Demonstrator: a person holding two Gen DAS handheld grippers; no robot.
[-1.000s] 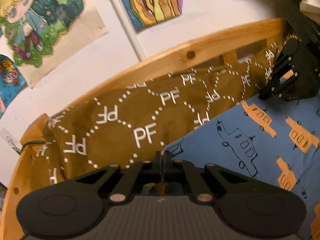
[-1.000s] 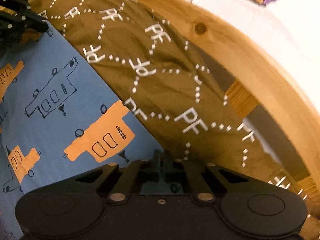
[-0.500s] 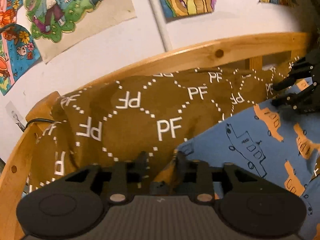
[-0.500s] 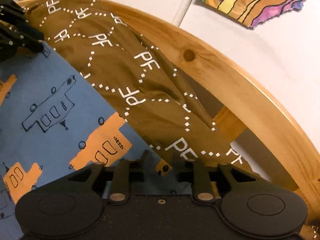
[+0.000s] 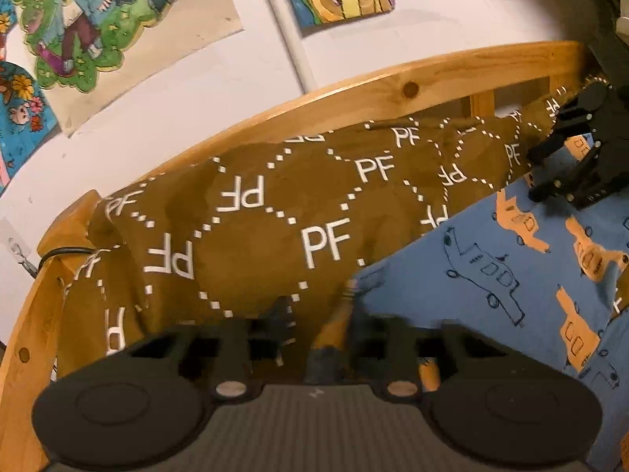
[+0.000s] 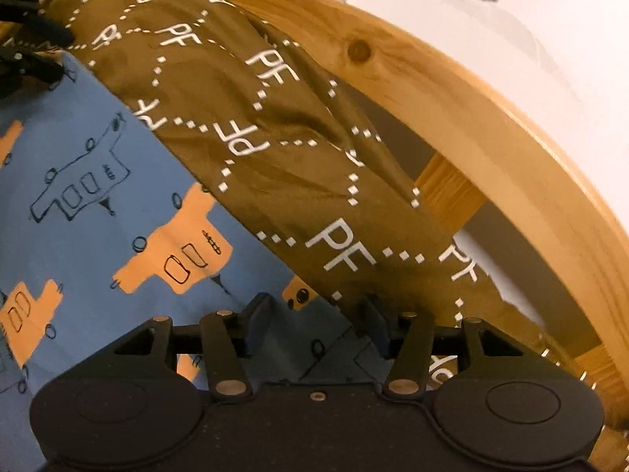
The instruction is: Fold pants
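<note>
We see the brown pants [image 5: 275, 212], printed with white "PF" letters and dotted diamonds, lying in a long band on the bed against the wooden bed rail [image 5: 393, 90], just ahead of both claws. Nearer to us than the pants, the blue sheet [image 5: 511, 275] with orange and outlined vehicle drawings covers the mattress.

Our left claw [image 5: 316, 314] sits at the near edge of the pants, where brown cloth meets the blue sheet. Its jaws have just been closing, and a fold of the brown cloth stands between them; motion blur keeps us from telling whether the fingers actually press on it.

Our right claw [image 6: 318, 310] is spread, its jaws having just been opening. The edge of the pants and a bit of blue sheet lie in the gap, and neither finger presses on them. In the left wrist view this claw shows far off to the right, at the other end of the band.

Beyond the rail, coloured drawings [image 5: 78, 27] hang on the white wall.
</note>
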